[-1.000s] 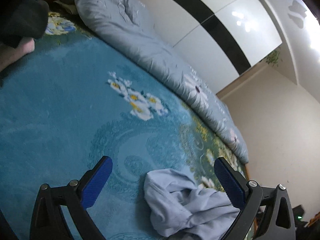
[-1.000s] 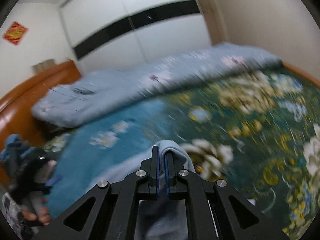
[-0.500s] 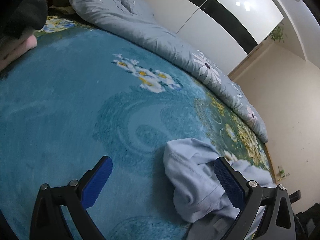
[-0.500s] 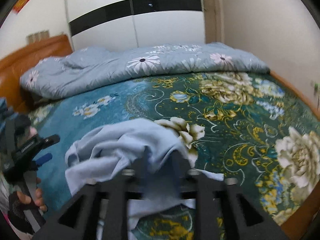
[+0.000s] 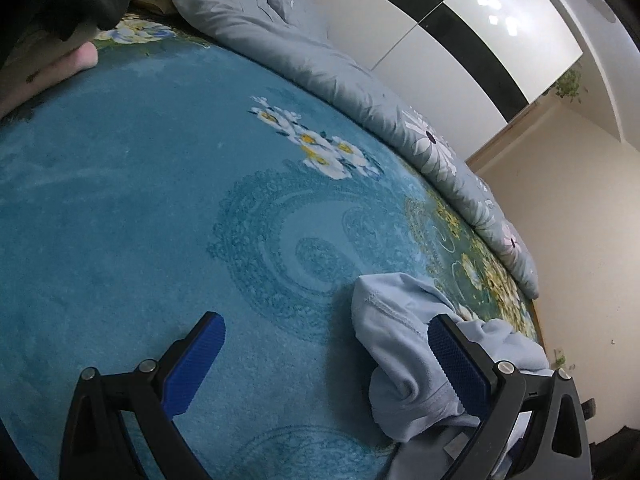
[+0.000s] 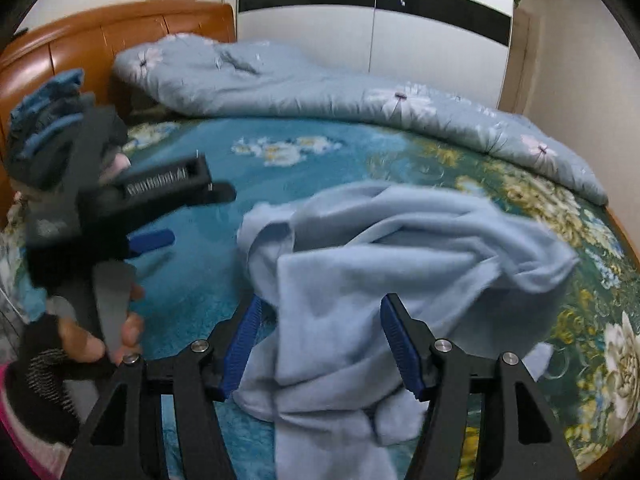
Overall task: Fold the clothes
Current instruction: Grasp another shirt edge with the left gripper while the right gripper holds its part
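A crumpled light blue garment (image 6: 380, 264) lies on the teal floral bedspread (image 6: 240, 176). My right gripper (image 6: 320, 336) is open, its blue pads on either side of the garment's near part, gripping nothing. My left gripper (image 5: 324, 356) is open and empty over the bedspread (image 5: 160, 200); the garment (image 5: 400, 344) lies by its right finger. The left gripper also shows in the right wrist view (image 6: 152, 208), to the left of the garment, held by a gloved hand.
A rolled grey-blue floral duvet (image 6: 320, 88) runs along the far side of the bed. A wooden headboard (image 6: 80, 40) and a pile of dark and blue clothes (image 6: 52, 120) are at the left. A white wardrobe (image 6: 360, 12) stands behind.
My right gripper, shut on the garment a second ago, has opened and let it drop onto the bed. The left gripper stayed open and moved a little relative to the garment.
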Motion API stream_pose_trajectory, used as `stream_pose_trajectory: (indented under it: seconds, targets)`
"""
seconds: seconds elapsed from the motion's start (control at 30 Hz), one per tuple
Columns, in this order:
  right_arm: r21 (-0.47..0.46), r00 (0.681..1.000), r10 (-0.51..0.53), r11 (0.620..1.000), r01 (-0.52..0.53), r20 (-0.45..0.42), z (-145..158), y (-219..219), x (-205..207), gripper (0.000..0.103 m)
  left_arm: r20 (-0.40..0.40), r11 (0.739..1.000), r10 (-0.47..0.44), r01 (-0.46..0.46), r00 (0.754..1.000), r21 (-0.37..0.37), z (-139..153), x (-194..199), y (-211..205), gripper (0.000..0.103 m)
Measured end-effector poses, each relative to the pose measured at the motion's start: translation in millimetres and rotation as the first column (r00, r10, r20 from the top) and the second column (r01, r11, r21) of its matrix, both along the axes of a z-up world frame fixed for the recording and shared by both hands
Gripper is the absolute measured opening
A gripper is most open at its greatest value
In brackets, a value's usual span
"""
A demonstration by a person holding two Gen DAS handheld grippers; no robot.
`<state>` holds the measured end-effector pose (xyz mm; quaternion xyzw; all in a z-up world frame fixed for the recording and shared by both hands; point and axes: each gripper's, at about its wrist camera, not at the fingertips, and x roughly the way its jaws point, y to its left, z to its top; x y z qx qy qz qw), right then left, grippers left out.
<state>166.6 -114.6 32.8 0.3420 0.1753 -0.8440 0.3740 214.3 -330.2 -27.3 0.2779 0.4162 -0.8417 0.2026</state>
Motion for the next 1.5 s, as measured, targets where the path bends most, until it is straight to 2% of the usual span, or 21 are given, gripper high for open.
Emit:
stream_pose_trajectory:
  seconds: [0.07,0.1,0.17,0.2,0.27,0.37,0.57,0.67,0.87,1.0,1.03,1.1,1.2,1.33,1.4,1.5]
  targets:
    - [-0.002,1.0,-0.027,1.0,0.027,0.005,-3,0,-5,0.062,-0.003,1.0,-0.003,0.003,1.0,0.001,1,1,-2,0.103]
    - [-0.005,0.999,-0.048,0.999,0.048,0.005,-2,3,-9,0.057,-0.004,1.0,-0.002,0.002,1.0,0.005,1,1,-2,0.103]
    - [-0.009,0.996,-0.092,0.996,0.092,0.008,3,13,-16,0.017,-0.008,1.0,-0.002,0.002,1.0,0.014,1,2,-3,0.103]
    - [-0.013,0.993,-0.114,0.993,0.114,0.023,6,20,-23,0.009,-0.011,1.0,-0.002,0.002,1.0,0.021,1,2,-4,0.103]
    - [-0.028,0.987,-0.158,0.987,0.159,0.037,13,36,-37,0.007,-0.016,0.999,-0.004,0.005,1.0,0.034,0,2,-5,0.103]
    - [-0.062,0.97,-0.244,0.968,0.242,-0.017,32,65,-55,0.006,-0.025,0.999,-0.007,0.008,1.0,0.049,0,2,-8,0.103]
    - [-0.144,0.891,-0.44,0.894,0.423,-0.114,87,132,-92,0.006,-0.03,0.998,-0.033,0.035,0.999,0.059,0,-2,-7,0.103]
    - [-0.197,0.85,-0.507,0.856,0.478,-0.145,114,159,-104,0.006,-0.033,0.997,-0.066,0.067,0.997,0.036,5,-6,-2,0.103]
    - [-0.266,0.823,-0.543,0.828,0.493,-0.166,142,183,-110,0.006,-0.037,0.98,-0.196,0.194,0.98,-0.052,17,-22,24,0.103]
    - [-0.292,0.82,-0.542,0.827,0.48,-0.184,158,184,-111,0.006,-0.08,0.937,-0.327,0.312,0.942,-0.16,34,-33,55,0.103]
    - [-0.298,0.823,-0.539,0.827,0.477,-0.178,161,183,-112,0.006,-0.077,0.914,-0.369,0.347,0.926,-0.209,39,-38,67,0.103]
    - [-0.302,0.83,-0.531,0.83,0.47,-0.17,164,180,-113,0.006,-0.036,0.867,-0.429,0.401,0.903,-0.296,45,-49,88,0.103]
    - [-0.306,0.837,-0.522,0.834,0.459,-0.166,165,178,-116,0.006,0.062,0.758,-0.51,0.482,0.858,-0.44,50,-63,129,0.103]
    - [-0.319,0.846,-0.516,0.83,0.457,-0.131,164,179,-121,0.006,0.138,0.659,-0.551,0.53,0.823,-0.534,48,-75,161,0.103]
    - [-0.324,0.851,-0.514,0.828,0.458,-0.109,161,180,-124,0.006,0.158,0.639,-0.563,0.549,0.811,-0.539,44,-84,169,0.103]
    - [-0.328,0.854,-0.514,0.823,0.464,-0.082,157,182,-128,0.006,0.186,0.618,-0.557,0.554,0.809,-0.558,40,-98,178,0.103]
